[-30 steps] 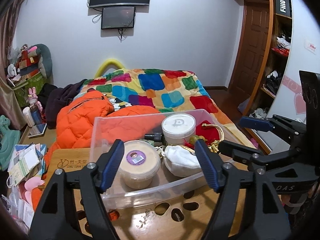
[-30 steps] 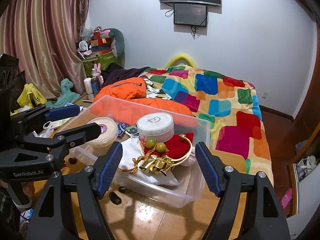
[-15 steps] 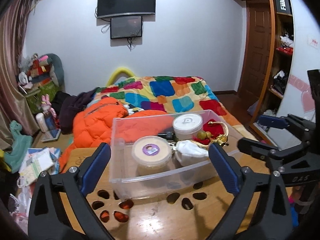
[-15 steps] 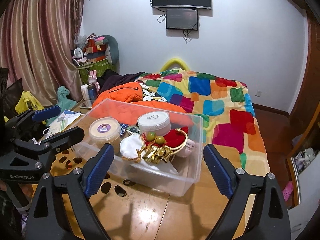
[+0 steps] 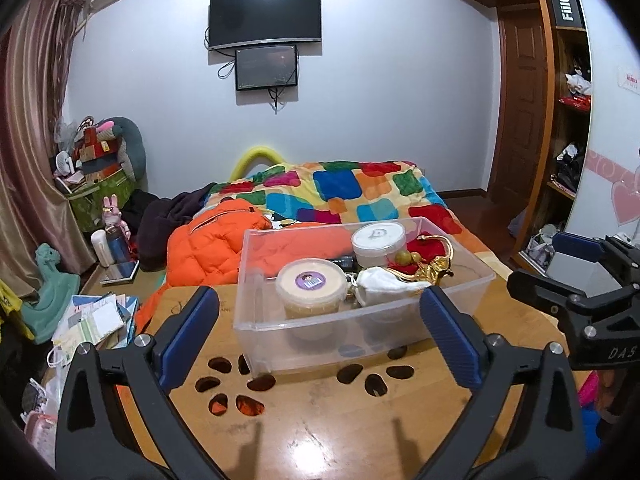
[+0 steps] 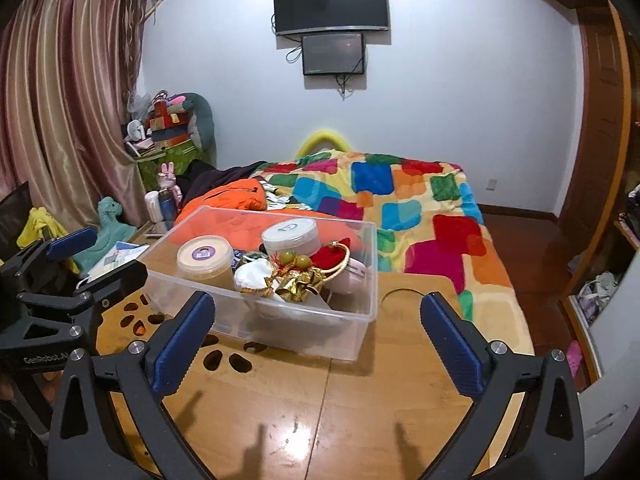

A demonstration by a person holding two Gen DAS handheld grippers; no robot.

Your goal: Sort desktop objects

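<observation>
Your left gripper (image 5: 320,332) is spread wide and empty; your right gripper (image 6: 316,330) is opening, empty too. The clear storage bin (image 5: 280,320), long axis crosswise, sits just beyond both, nearer the left.

A glossy wooden table (image 5: 320,432) with paw-shaped cutouts carries the load. Directly on it sits one clear plastic bin (image 5: 360,332).

From my left cam I read "FiiO" on a black box (image 5: 565,7) atop the shelf (image 5: 572,120), and "DAS" on my right gripper (image 5: 572,280). From my right cam, "GenRobot.AI" on my left gripper (image 6: 86,258). Tub lid labels too small to read.
</observation>
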